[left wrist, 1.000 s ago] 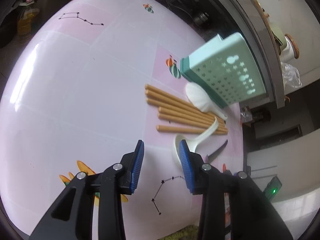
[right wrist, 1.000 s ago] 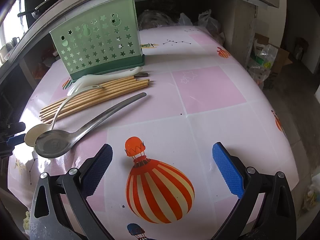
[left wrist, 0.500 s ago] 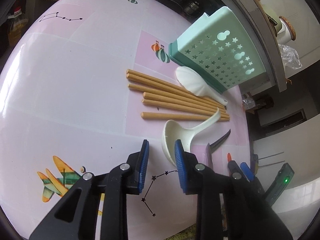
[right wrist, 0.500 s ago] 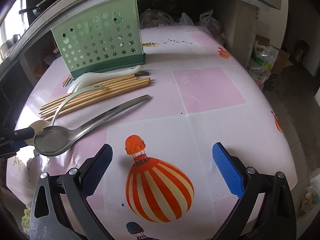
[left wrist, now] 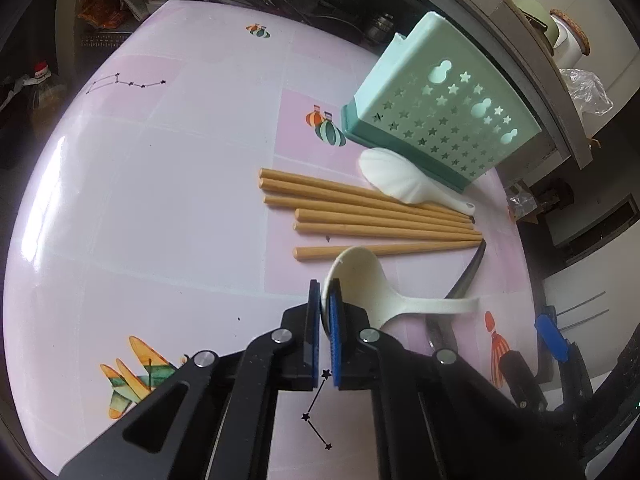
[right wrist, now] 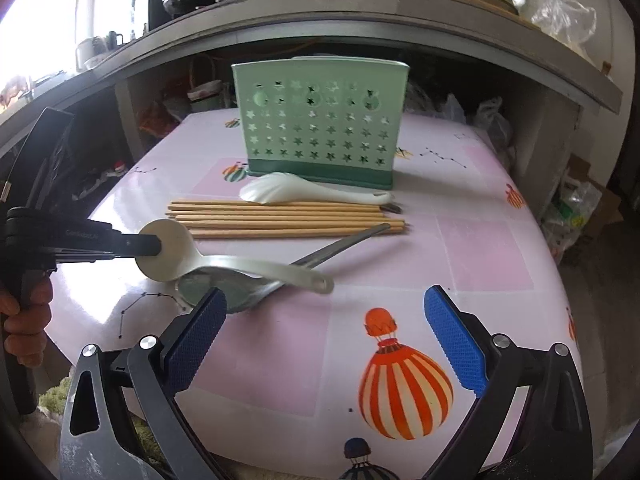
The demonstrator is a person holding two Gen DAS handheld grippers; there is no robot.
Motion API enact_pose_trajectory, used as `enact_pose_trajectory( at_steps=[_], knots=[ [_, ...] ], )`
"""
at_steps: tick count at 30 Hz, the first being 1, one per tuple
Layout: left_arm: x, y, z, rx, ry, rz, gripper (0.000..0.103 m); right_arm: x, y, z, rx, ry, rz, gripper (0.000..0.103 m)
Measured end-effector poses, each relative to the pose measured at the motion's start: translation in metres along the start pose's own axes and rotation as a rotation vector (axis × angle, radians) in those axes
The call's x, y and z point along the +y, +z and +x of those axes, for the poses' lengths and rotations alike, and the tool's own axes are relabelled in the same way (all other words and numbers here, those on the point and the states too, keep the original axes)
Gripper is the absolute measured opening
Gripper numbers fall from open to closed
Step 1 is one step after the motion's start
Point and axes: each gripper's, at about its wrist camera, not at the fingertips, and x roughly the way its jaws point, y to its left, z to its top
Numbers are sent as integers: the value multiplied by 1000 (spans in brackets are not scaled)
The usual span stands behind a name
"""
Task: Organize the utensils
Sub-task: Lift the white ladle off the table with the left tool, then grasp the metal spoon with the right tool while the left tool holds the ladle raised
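The left gripper (left wrist: 325,300) is clamped on the rim of one cream ladle (left wrist: 360,284), which seems lifted above a metal ladle (right wrist: 248,286). Beyond lie six chopsticks (left wrist: 372,220), one white rice paddle (left wrist: 400,178) and one green holder (left wrist: 436,120). The right gripper (right wrist: 326,332) gapes wide.

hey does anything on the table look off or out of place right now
Nothing is spilled or broken. The left gripper pinches the cream ladle by its bowl rim rather than its handle. The chopsticks, white spoon and metal ladle lie loose before the green holder.
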Motion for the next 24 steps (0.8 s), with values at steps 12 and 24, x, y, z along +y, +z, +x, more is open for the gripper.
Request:
enact_pose_trajectory(
  at_steps=[12,24],
  knots=[
    [20,17,-52,-178,29,-47,3,57,-2,-5,-72,83,-297,75],
    [25,20,-62,-222,48,-48,3,81,-29,19,-1,10,-577,38]
  ],
)
